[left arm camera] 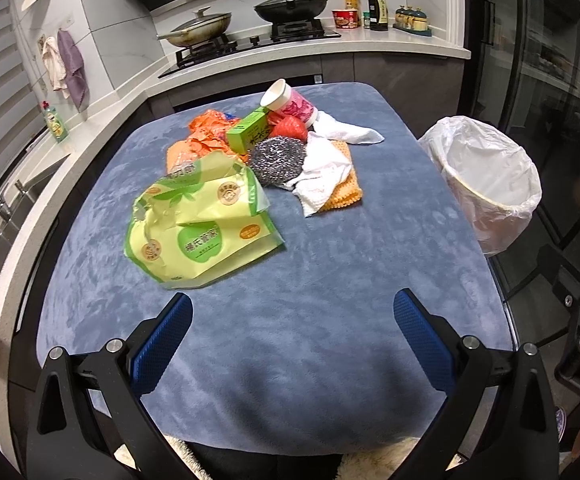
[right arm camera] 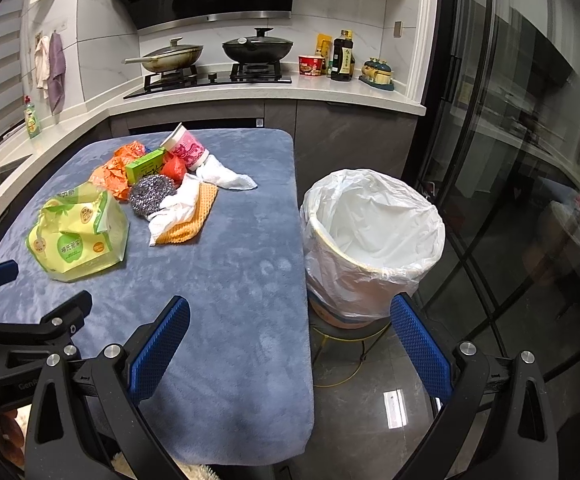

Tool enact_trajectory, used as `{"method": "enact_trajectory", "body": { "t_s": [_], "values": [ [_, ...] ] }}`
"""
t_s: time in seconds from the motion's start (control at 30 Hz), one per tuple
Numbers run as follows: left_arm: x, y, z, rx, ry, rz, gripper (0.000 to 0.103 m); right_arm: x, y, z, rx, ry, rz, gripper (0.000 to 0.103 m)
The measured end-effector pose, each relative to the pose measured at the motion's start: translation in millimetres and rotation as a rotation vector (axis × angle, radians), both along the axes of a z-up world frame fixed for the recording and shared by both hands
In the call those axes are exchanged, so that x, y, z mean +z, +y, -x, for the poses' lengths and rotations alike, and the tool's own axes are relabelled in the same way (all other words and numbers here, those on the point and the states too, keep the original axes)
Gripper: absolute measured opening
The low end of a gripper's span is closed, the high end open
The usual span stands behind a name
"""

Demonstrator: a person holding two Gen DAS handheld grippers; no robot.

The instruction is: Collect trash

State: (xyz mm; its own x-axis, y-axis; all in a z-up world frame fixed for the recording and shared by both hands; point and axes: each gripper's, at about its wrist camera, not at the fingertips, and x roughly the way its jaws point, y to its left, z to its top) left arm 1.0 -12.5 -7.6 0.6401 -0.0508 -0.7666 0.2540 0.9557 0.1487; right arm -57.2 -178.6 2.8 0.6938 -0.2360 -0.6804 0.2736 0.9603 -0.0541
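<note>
A pile of trash lies on the blue-covered table: a yellow-green plastic bag, a steel scourer, white tissues, an orange cloth, a green box, orange wrappers and a pink paper cup. A white-lined trash bin stands to the table's right. My left gripper is open and empty over the near table edge. My right gripper is open and empty, straddling the table's right edge in front of the bin. The pile also shows in the right wrist view, with the bag nearest.
A kitchen counter with a stove, two pans and bottles runs behind the table. A sink lies to the left. Glass doors stand at the right. The bin sits on a small stand on the tiled floor.
</note>
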Motion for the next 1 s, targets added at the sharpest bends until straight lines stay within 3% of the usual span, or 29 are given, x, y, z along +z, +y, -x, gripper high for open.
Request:
{"method": "enact_trajectory", "body": {
  "t_s": [0.33,0.57,1.0],
  "values": [
    [-7,-4,-11,-0.054,0.039,0.021,0.096,1,-3,-10,-0.041,-0.002,0.012,0.096],
    [-14,13,-30,-0.052,0.066,0.077,0.096,-3,2,-28,-0.05,0.002,0.017,0.096],
    [-28,101,-112,0.127,0.075,0.137,0.096,-32,41,-126,0.039,0.018,-0.086,0.096]
  ]
}}
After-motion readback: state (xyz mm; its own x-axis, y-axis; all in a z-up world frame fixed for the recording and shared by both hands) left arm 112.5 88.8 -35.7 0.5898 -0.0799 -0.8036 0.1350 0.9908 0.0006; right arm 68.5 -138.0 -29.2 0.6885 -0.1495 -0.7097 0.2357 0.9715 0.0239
